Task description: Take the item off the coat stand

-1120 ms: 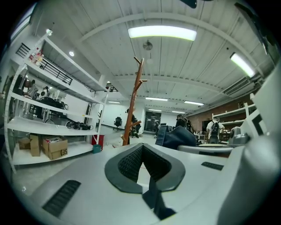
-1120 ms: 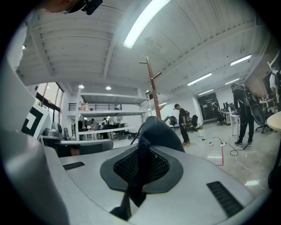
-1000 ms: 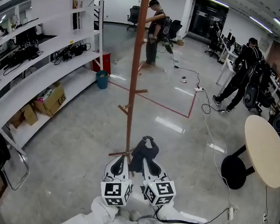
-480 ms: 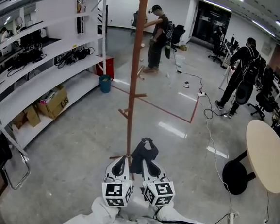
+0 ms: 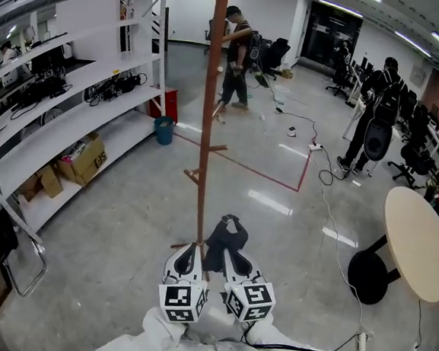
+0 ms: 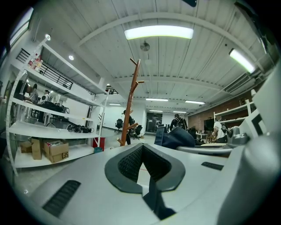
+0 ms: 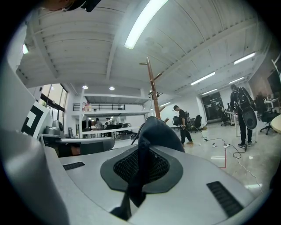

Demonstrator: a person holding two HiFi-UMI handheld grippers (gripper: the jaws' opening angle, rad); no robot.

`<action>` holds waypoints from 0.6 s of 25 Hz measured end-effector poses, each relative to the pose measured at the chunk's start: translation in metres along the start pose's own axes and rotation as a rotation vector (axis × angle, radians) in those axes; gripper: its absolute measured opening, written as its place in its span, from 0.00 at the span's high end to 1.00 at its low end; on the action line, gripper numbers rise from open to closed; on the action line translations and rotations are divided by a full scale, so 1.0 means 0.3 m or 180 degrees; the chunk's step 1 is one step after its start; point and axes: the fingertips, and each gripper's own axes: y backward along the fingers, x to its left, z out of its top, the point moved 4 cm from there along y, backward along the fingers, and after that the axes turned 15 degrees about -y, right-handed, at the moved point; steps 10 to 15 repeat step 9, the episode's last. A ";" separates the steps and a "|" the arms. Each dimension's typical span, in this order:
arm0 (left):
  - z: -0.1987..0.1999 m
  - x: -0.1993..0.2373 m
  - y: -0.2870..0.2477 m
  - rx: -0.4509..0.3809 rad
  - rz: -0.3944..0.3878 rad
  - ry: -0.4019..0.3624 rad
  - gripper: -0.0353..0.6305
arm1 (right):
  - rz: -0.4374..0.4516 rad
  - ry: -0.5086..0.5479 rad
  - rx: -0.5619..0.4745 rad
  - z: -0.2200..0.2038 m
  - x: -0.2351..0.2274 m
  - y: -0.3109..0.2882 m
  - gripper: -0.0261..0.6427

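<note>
A dark fabric item (image 5: 225, 239) with a small strap loop at its top sits low in the head view. It is just to the right of the wooden coat stand (image 5: 207, 132) pole, near the pole's lowest pegs. The right gripper (image 5: 229, 254) has its tongs pinched nearly together on a fold of the item. In the right gripper view the cloth bulges above the jaws, and the stand rises behind it. Whether the strap is hooked on a peg cannot be told. The left gripper (image 5: 190, 254) is beside it, narrowly parted and empty, with floor showing through the gap. Over the last second, neither gripper nor the item has shifted. Only a person in the background by a far stand has stepped sideways. The grasp looks settled, so what likely remains is drawing the item away from the pole. White shelving (image 5: 65, 111) stands at left and a round table (image 5: 417, 234) at right.
</note>
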 end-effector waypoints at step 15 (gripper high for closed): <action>-0.015 0.003 0.023 0.0029 0.0039 -0.0005 0.97 | 0.0013 -0.0015 -0.0013 -0.004 -0.003 0.022 0.92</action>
